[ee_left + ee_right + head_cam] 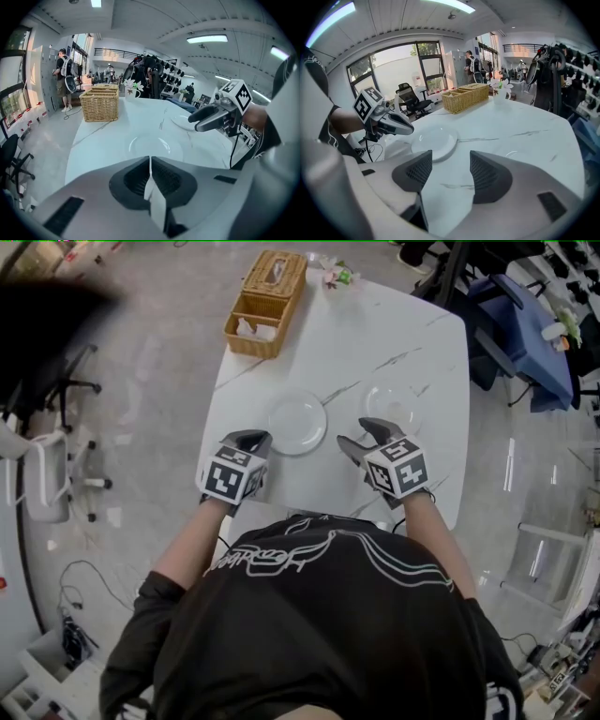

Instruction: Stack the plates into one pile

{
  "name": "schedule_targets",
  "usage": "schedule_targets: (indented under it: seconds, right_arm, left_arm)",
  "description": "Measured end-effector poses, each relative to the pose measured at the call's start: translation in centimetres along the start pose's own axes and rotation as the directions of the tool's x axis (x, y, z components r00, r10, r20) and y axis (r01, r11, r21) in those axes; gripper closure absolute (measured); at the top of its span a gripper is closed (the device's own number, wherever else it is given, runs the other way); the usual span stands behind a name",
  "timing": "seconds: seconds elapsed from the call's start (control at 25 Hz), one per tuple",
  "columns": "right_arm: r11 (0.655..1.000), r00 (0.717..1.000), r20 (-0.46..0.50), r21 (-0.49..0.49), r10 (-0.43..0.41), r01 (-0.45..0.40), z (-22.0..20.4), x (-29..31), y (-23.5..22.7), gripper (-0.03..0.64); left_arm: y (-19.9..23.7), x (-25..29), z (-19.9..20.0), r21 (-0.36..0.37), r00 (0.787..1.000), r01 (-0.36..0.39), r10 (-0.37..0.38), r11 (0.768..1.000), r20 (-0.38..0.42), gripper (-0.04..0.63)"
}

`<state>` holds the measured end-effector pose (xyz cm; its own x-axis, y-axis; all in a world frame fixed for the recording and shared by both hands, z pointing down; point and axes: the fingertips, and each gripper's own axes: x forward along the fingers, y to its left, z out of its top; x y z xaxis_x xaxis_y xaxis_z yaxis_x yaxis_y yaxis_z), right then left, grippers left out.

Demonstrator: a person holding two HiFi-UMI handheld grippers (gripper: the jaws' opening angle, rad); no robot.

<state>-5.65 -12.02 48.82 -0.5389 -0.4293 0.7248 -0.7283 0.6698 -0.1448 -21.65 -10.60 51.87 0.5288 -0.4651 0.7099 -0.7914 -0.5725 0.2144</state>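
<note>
Two white plates lie side by side on the white marble table (412,334): the left plate (296,423) and the right plate (390,406). My left gripper (253,440) hovers at the near-left rim of the left plate, its jaws shut with nothing between them (150,161); that plate (154,145) lies just ahead of it. Over the near edge of the right plate my right gripper (361,434) stands open and empty (450,164). In the right gripper view the left plate (436,139) and the left gripper (410,130) show at the left.
A wicker basket (267,301) with compartments stands at the far left end of the table, a small cup of flowers (336,276) beside it. Office chairs (56,474) stand on the floor to the left. Blue-covered furniture (525,324) is at the right.
</note>
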Motion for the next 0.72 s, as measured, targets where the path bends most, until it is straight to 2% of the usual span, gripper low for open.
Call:
schedule_targets:
  seconds: [0.48,0.72]
  right_arm:
    - [0.996,0.998,-0.022,0.065,0.056,-0.055,-0.6,2.9,0.5,0.347]
    - [0.992,0.996,-0.023,0.089,0.089,-0.086,-0.3,4.0,1.0,0.347]
  left_arm:
    - [1.3,1.9,-1.3,0.026,0.998,0.008,-0.007,1.0,-0.055,0.563]
    - [1.5,2.0,-1.4,0.007,0.998,0.01,-0.01,1.0,-0.057,0.563]
